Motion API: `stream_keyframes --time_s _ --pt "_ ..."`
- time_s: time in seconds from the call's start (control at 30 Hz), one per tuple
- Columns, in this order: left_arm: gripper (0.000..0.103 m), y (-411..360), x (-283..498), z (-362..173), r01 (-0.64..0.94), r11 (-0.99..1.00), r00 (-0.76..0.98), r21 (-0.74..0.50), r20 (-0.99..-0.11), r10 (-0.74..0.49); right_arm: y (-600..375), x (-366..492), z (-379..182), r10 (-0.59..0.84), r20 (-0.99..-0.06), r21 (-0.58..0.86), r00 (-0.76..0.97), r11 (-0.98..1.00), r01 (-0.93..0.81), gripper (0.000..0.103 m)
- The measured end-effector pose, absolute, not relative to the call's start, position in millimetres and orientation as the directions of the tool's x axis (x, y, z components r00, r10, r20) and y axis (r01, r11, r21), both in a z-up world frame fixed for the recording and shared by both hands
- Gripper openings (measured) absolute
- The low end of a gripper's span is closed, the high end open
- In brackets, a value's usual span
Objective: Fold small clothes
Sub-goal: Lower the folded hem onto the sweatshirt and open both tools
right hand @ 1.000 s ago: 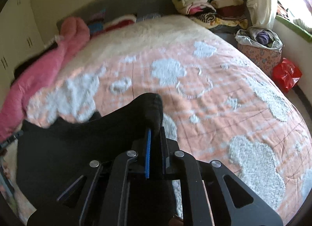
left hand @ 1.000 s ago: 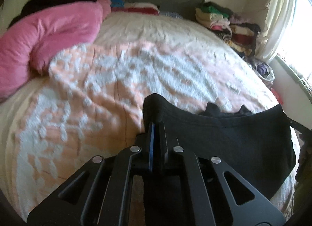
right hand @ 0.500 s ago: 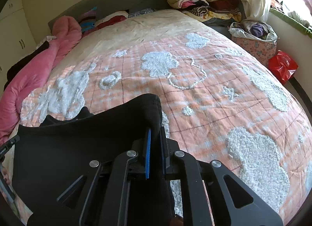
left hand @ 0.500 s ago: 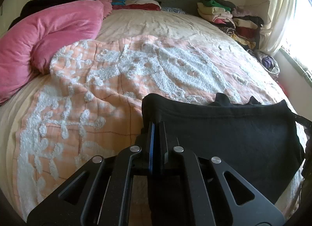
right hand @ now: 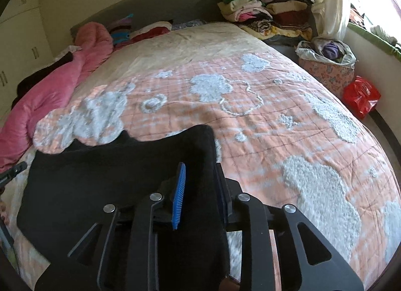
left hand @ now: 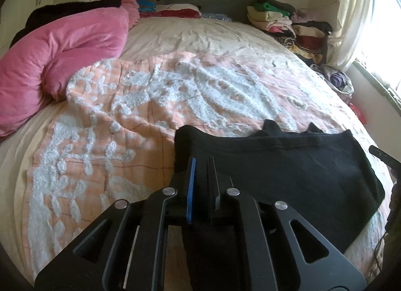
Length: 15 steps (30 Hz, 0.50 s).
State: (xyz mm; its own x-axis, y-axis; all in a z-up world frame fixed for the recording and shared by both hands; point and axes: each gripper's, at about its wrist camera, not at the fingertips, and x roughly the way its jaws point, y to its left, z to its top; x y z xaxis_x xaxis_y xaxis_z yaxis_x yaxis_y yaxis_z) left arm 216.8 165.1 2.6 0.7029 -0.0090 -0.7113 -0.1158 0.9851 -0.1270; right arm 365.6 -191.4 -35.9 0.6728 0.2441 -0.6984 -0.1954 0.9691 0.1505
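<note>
A small black garment (left hand: 288, 165) is stretched between my two grippers over the orange and white bedspread (left hand: 155, 105). My left gripper (left hand: 201, 163) is at its left corner, the jaws a little apart with cloth between them. My right gripper (right hand: 199, 170) is at its right corner (right hand: 198, 140), the jaws wider apart with cloth lying between them. The garment (right hand: 100, 178) hangs low toward the bedspread (right hand: 263, 120). The right gripper's tip shows at the left view's right edge (left hand: 381, 155).
A pink duvet (left hand: 57, 47) lies along the bed's left side. Stacks of folded clothes (left hand: 288, 22) sit at the far right by the headboard. A floral basket (right hand: 325, 65) and a red bag (right hand: 361, 95) stand on the floor to the right.
Both grippers have lowered and moved forward with the garment. Their jaws, tightly shut on the corners before, have now parted, the right more than the left.
</note>
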Motion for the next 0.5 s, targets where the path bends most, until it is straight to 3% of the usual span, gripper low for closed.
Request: stream_keyframes --time_s 0.13,0.4,0.5 --pt "0.014 160 201 10 -0.091 0.986 0.706 -0.139 -0.707 -0.034 -187 344 -31 0.268 -0.691 0.157 0.671 0.962 -0.223 0.031" --pt "0.017 129 175 1 -0.007 0.986 0.657 -0.164 -0.744 -0.119 -172 305 -34 0.284 -0.714 0.115 0.640 0.949 -0.293 0.039" --pt "0.028 114 171 -7 0.009 0.986 0.628 -0.167 -0.766 -0.135 -170 299 -41 0.283 -0.739 0.112 0.611 0.946 -0.303 0.042"
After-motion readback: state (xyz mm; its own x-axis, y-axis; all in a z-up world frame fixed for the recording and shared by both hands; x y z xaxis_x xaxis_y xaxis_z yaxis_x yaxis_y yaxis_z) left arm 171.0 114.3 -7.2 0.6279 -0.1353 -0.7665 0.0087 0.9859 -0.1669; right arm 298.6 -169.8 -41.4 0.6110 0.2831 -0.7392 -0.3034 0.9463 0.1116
